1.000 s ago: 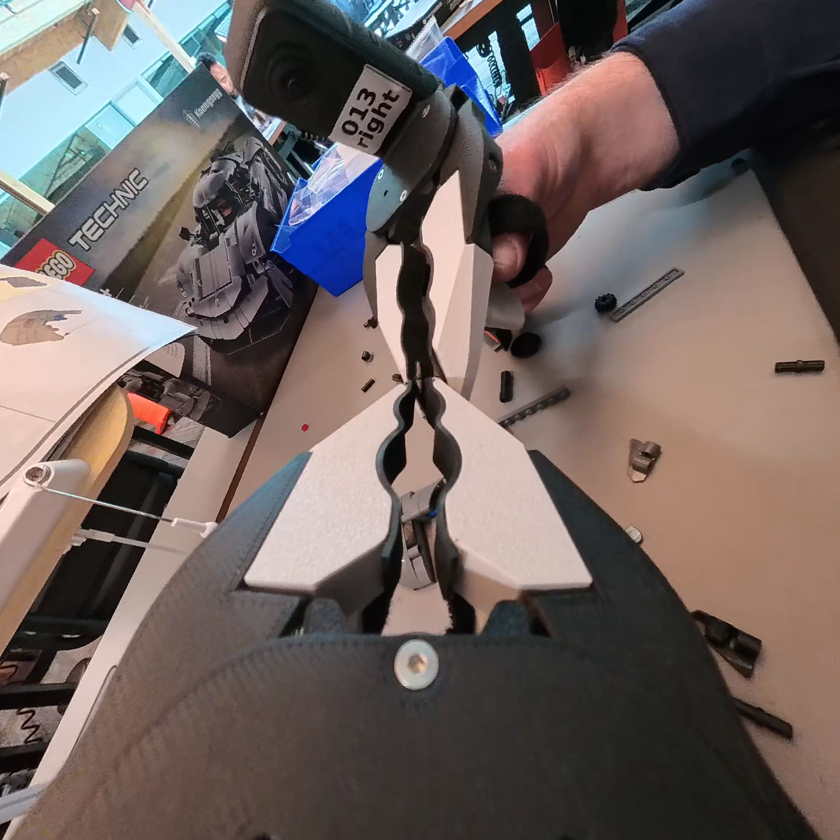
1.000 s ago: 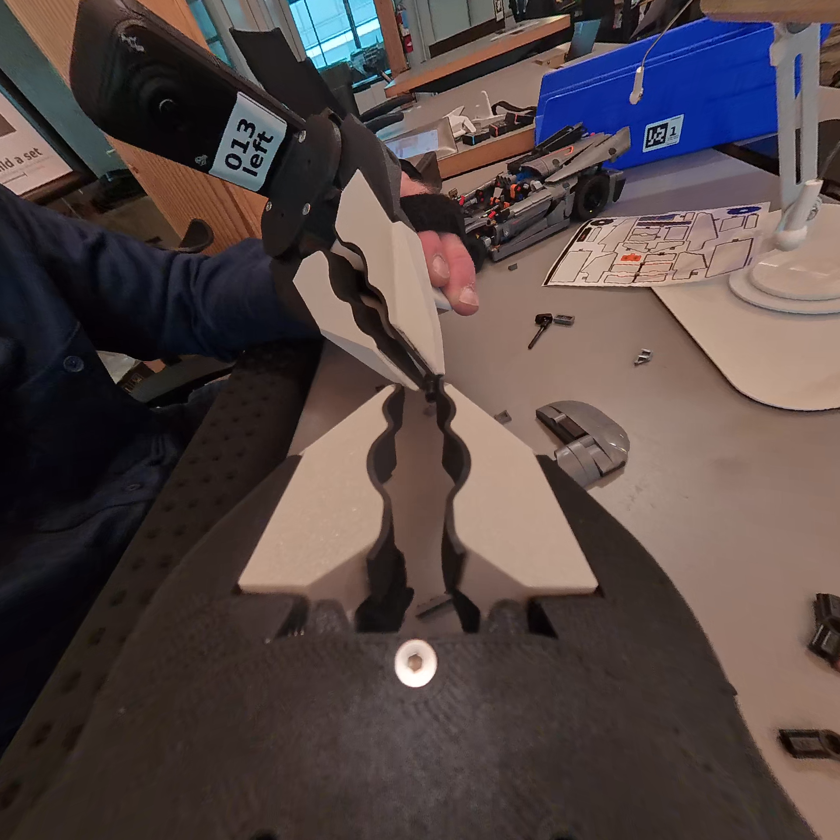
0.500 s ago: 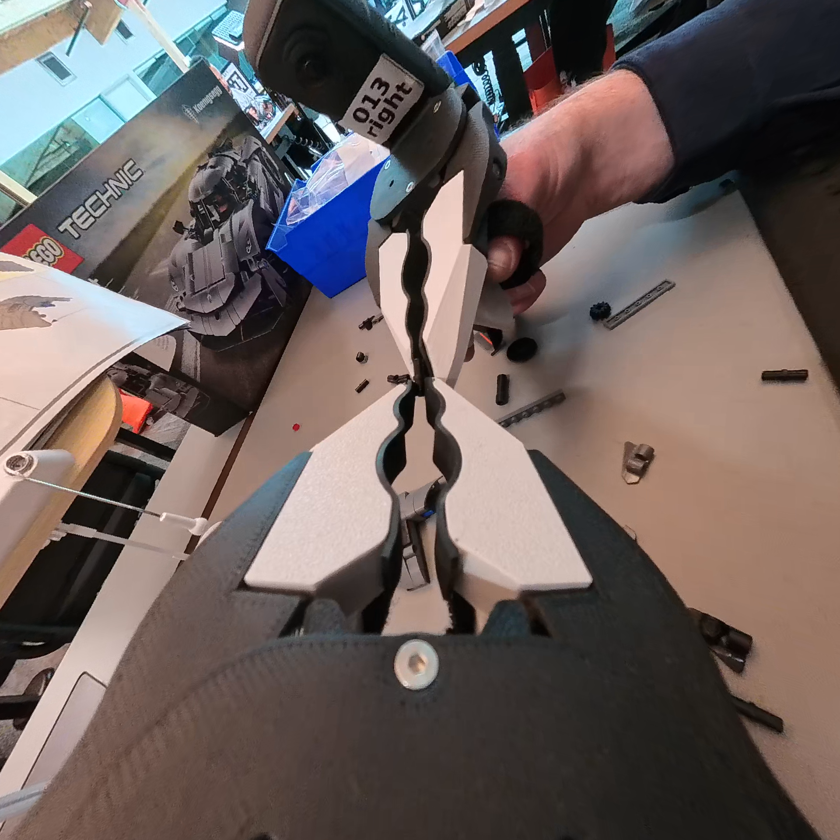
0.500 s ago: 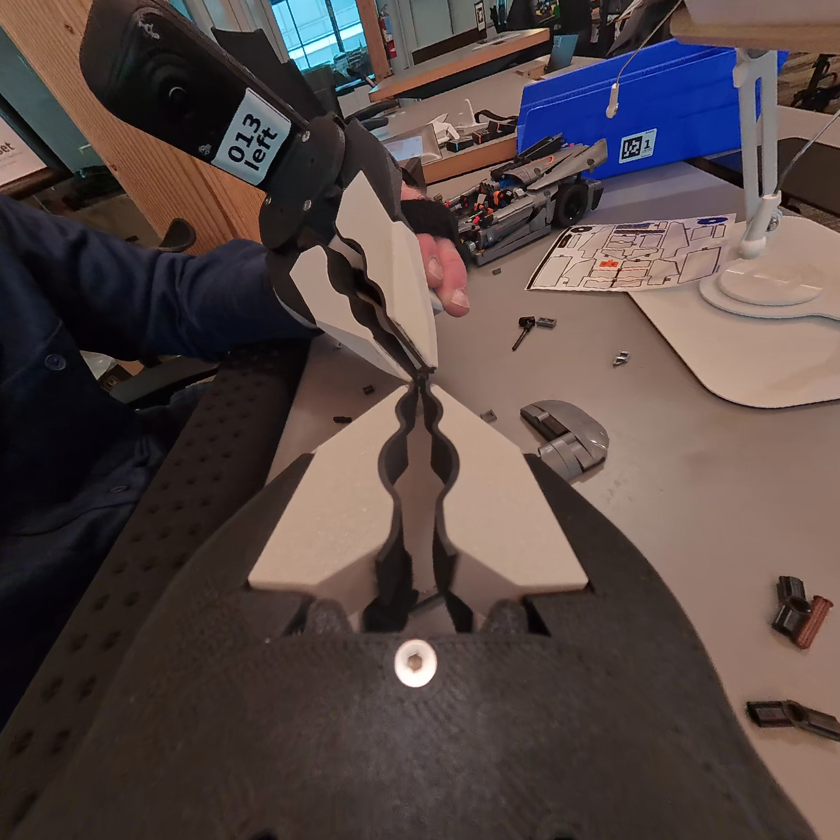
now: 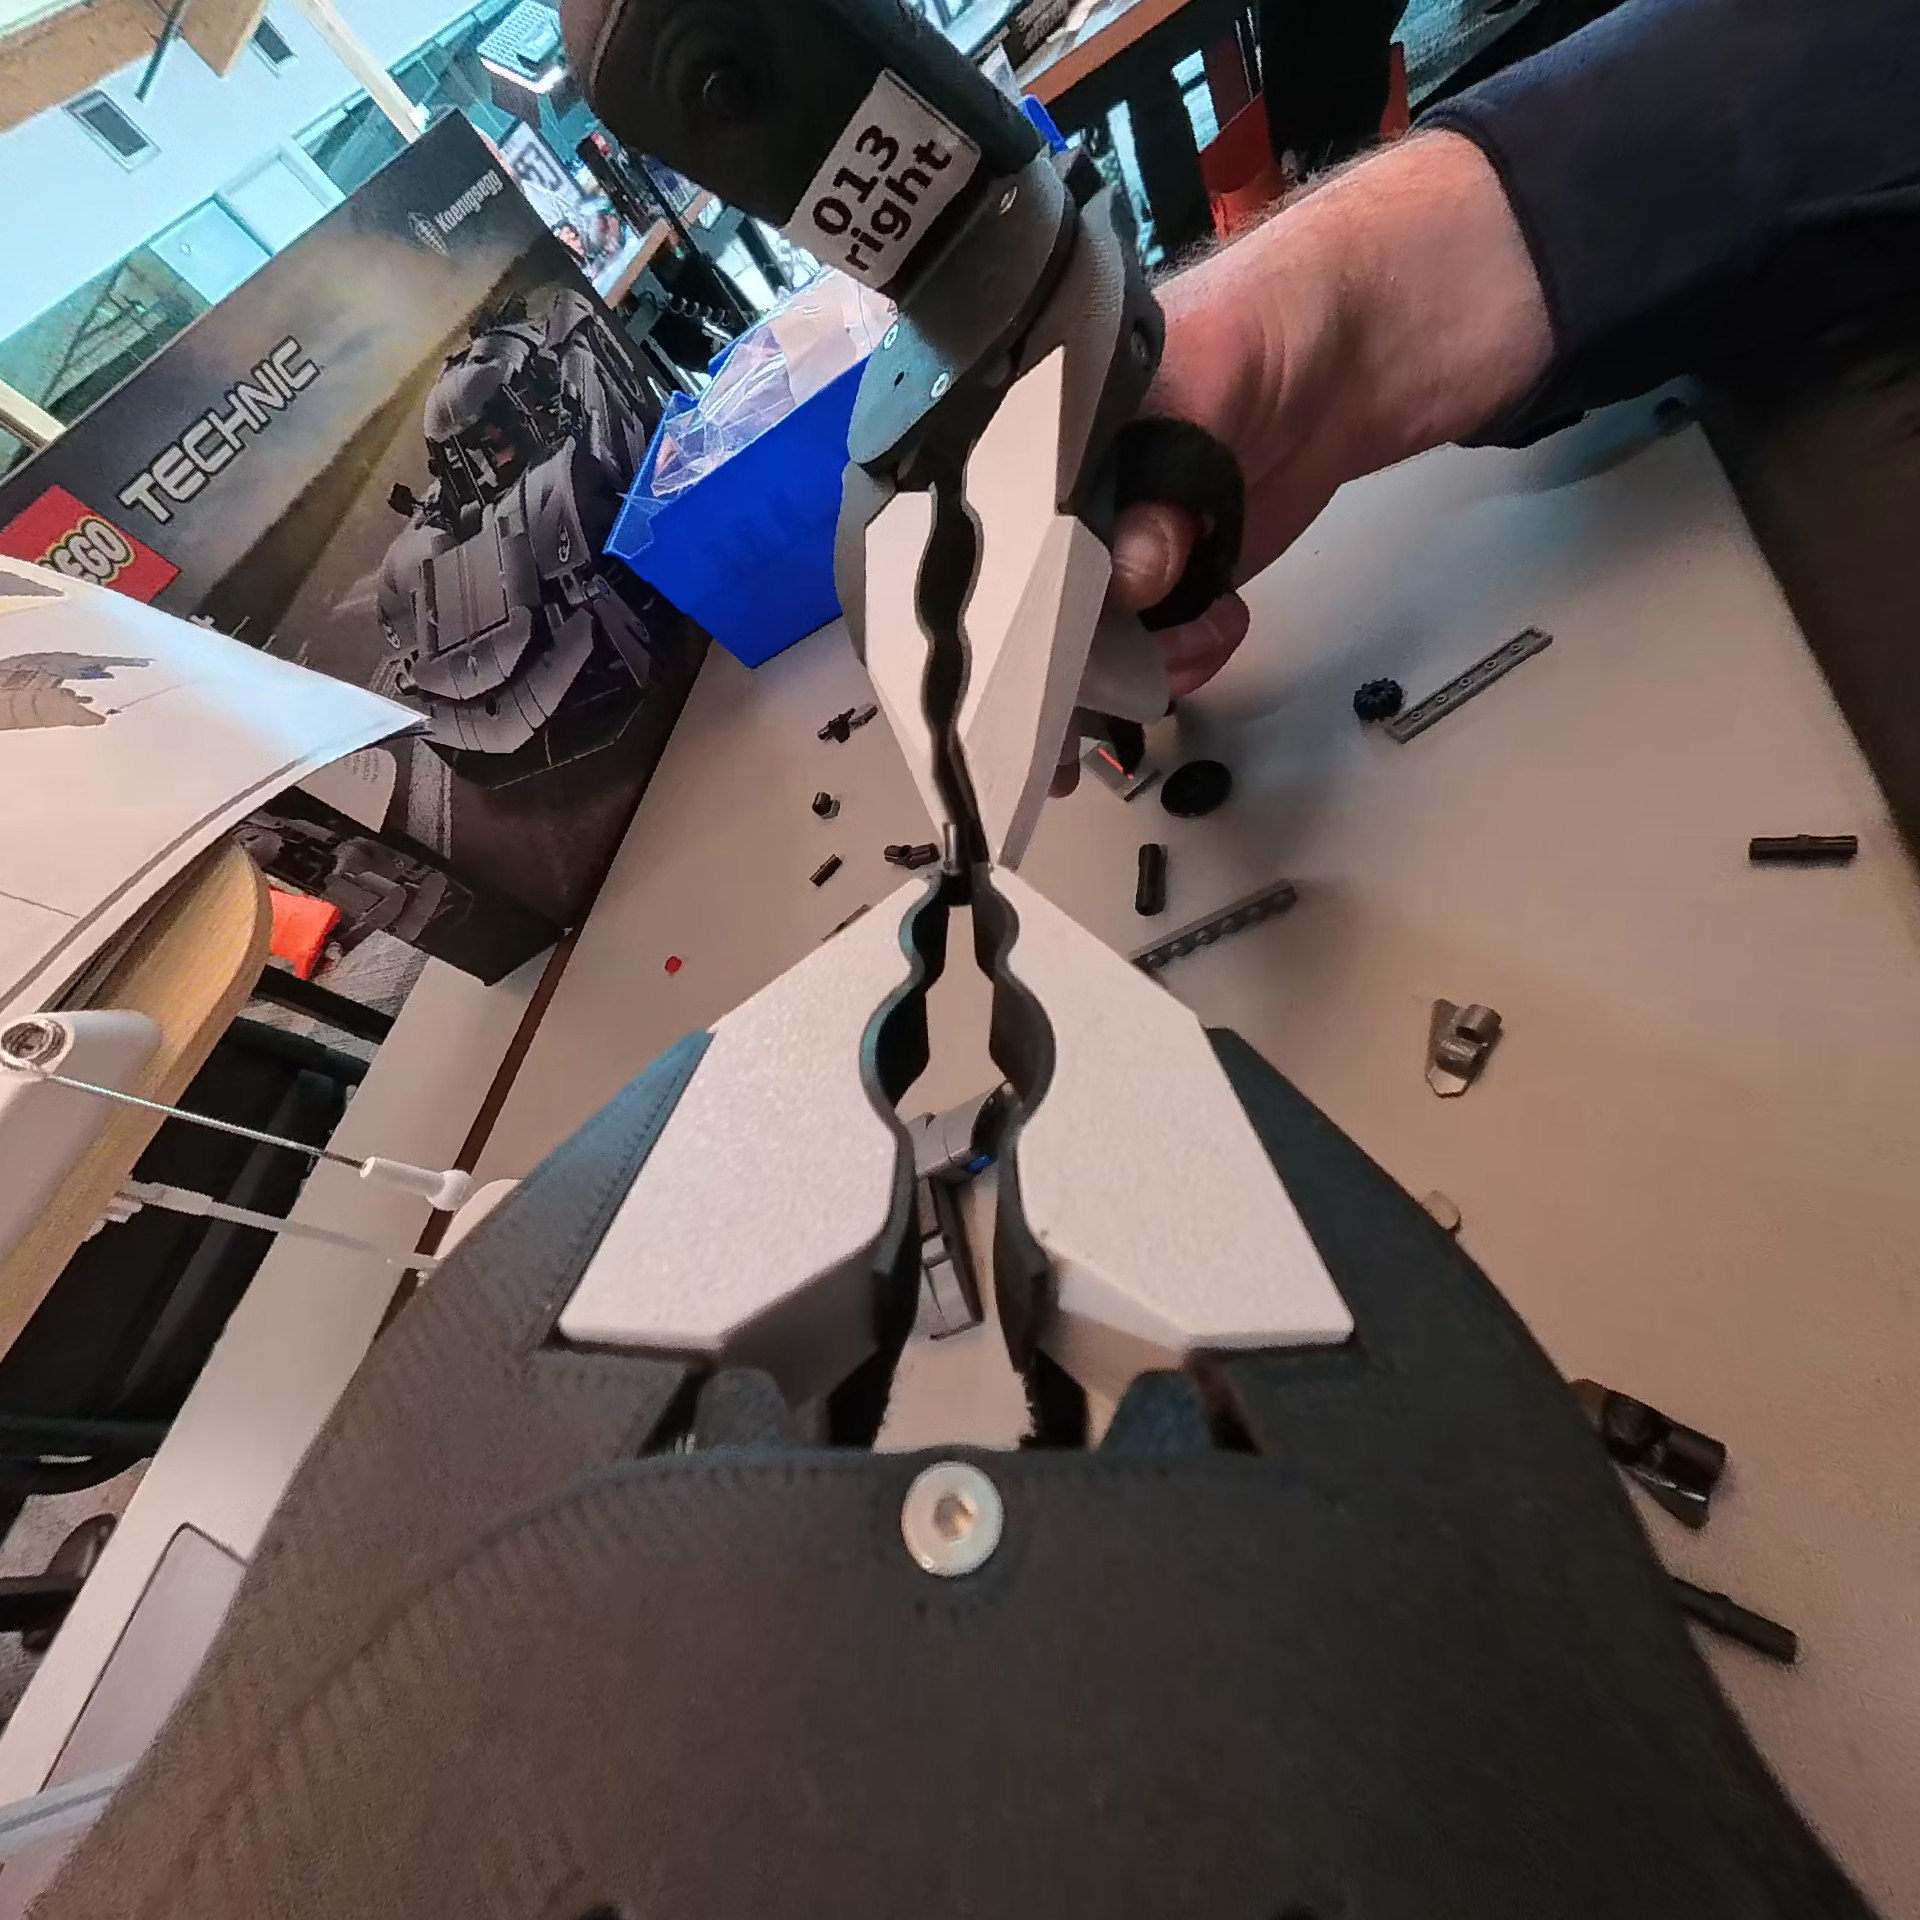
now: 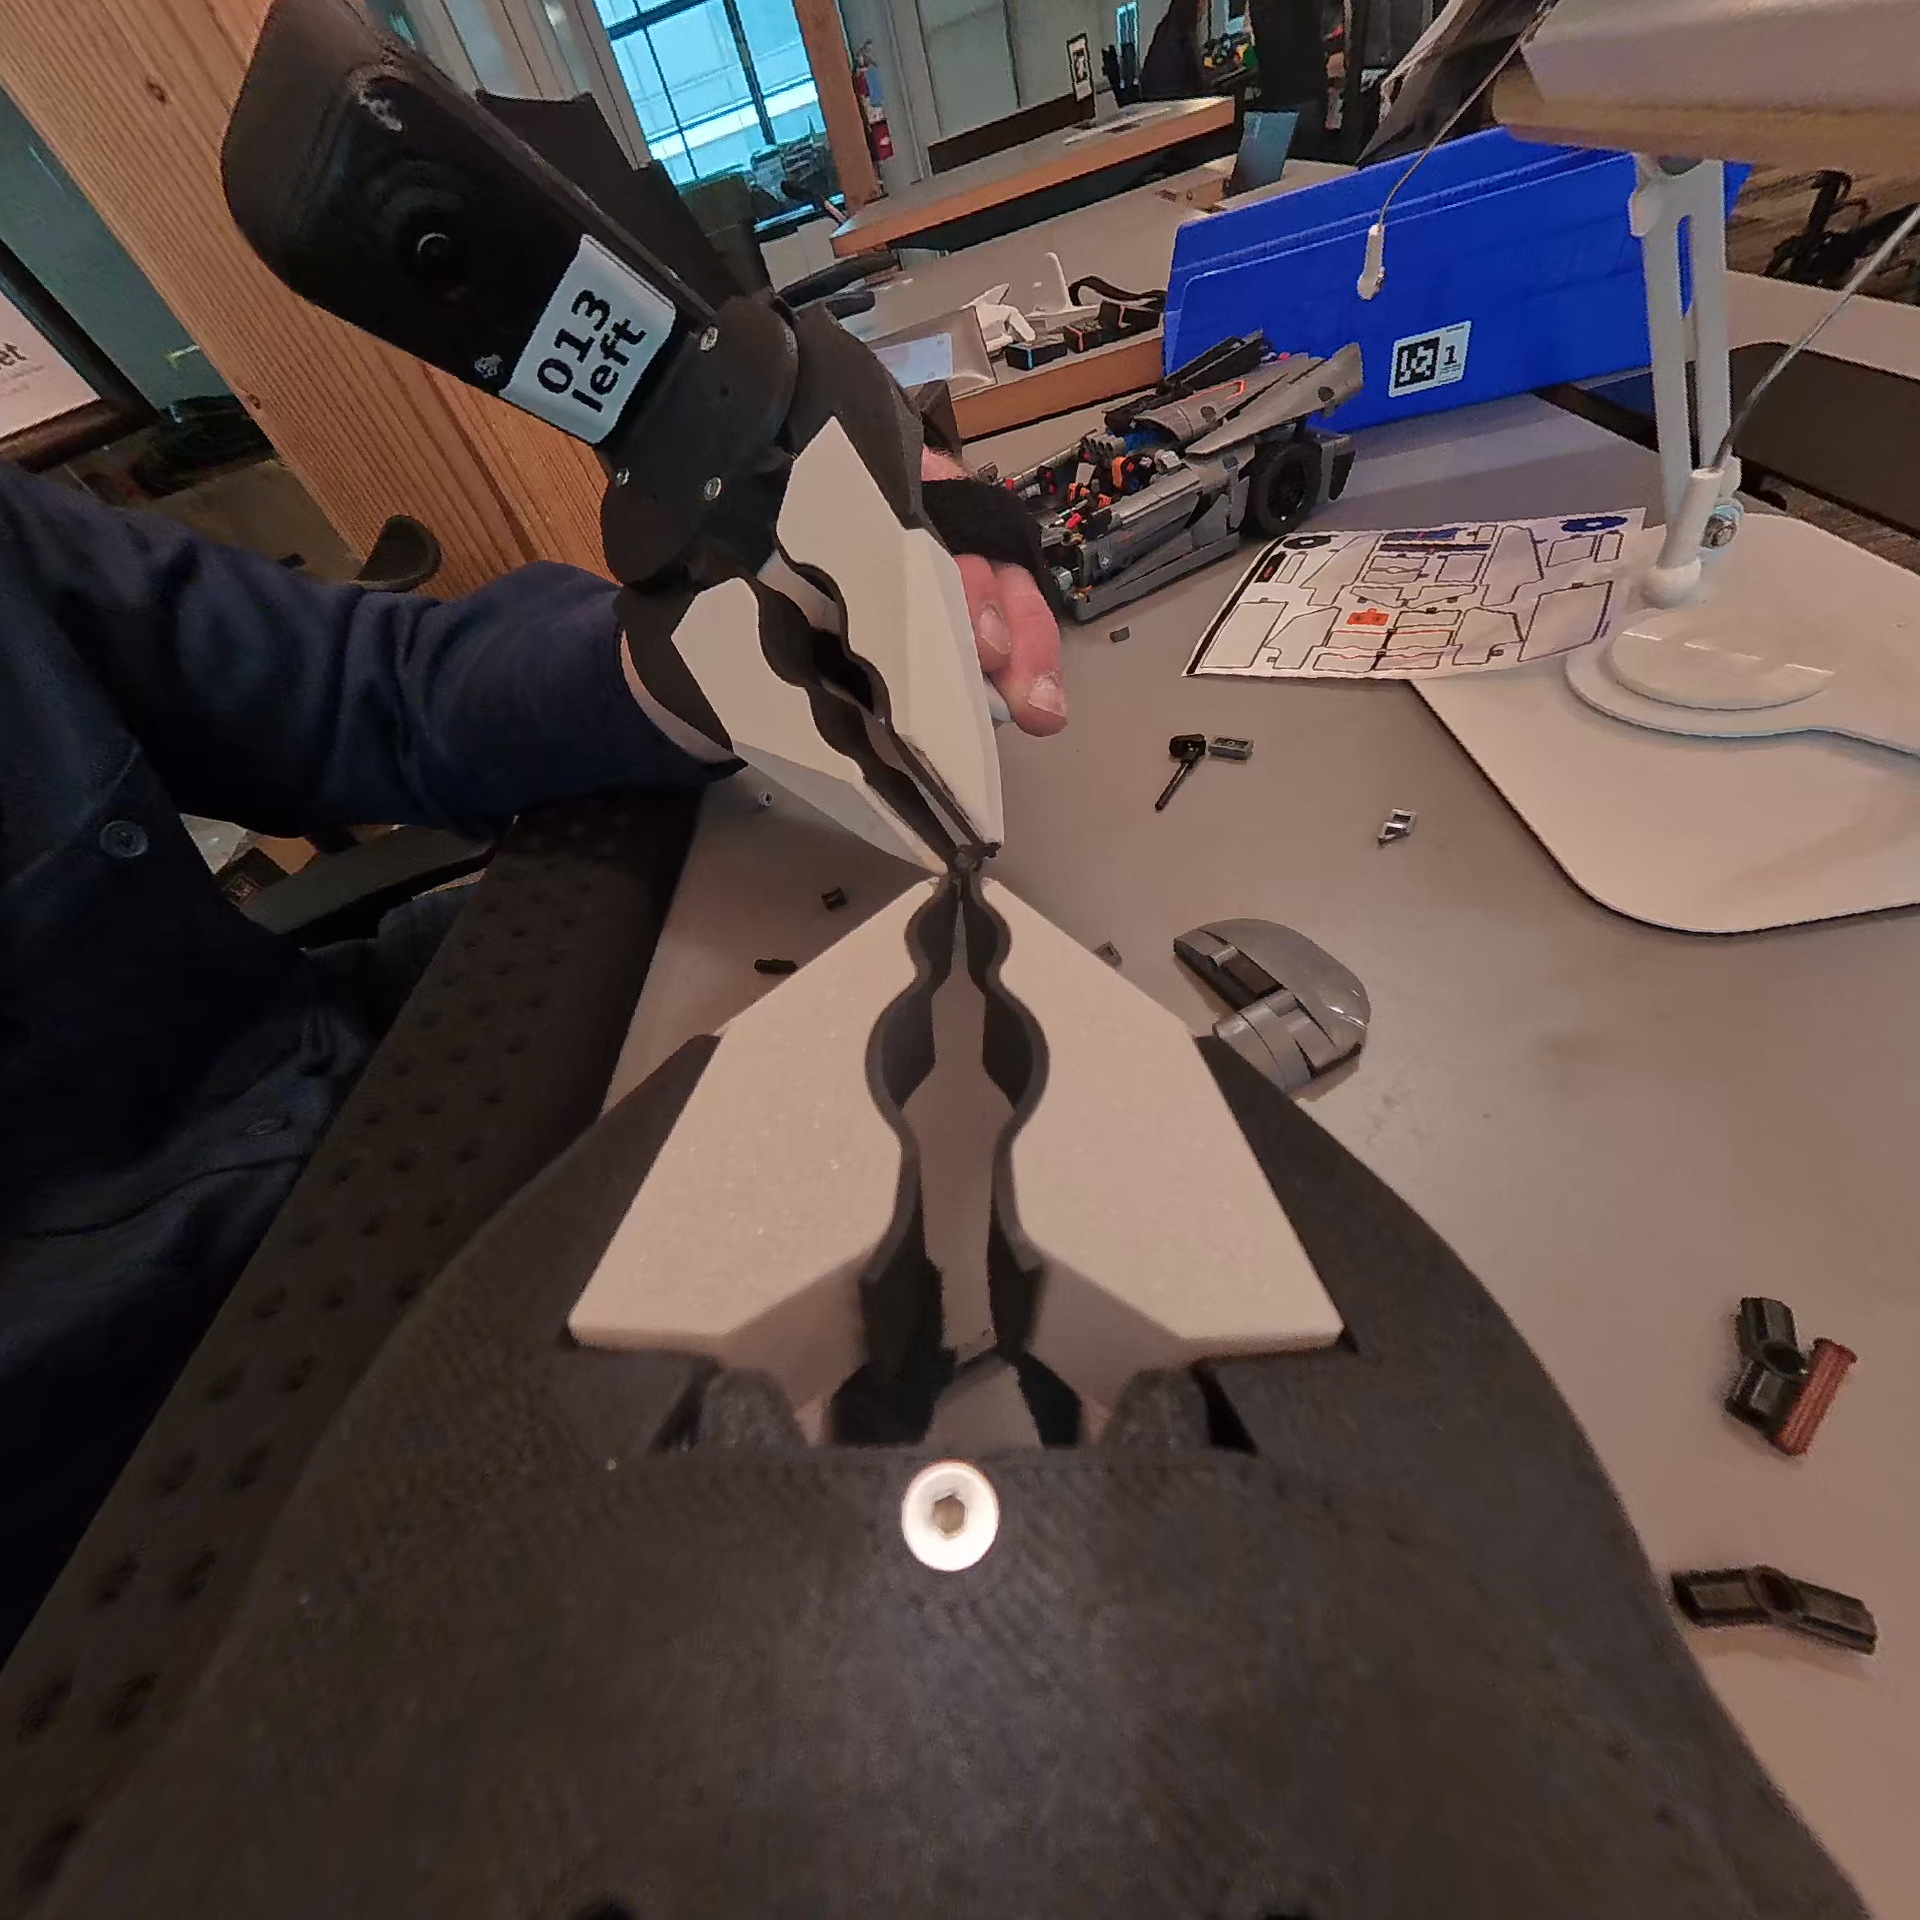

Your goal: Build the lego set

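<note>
Both tools are held tip to tip above the counter [image 5: 1558, 1039]: left tool [image 5: 951, 891] and right tool [image 6: 961, 883], each closed on one small black pin [image 5: 950, 837]. Its long axis appears aligned along both tools' fingers. A grey part [image 5: 948, 1226] is also clamped deeper between the left fingers.

Two grippers [image 5: 951, 888] [image 6: 961, 883], one car model [image 6: 1195, 473], one sticker sheet [image 6: 1413, 608], one blue bin [image 5: 743, 545].

A: Any writing?
B: White sticker [image 5: 883, 203] above right gripper [image 5: 961, 842], another sticker [image 6: 587, 348] above left gripper [image 6: 971, 847]. Printed box [image 5: 312, 416] at table [image 5: 1507, 1195] edge. Code tag [image 6: 1429, 358] on blue bin [image 6: 1299, 270].
</note>
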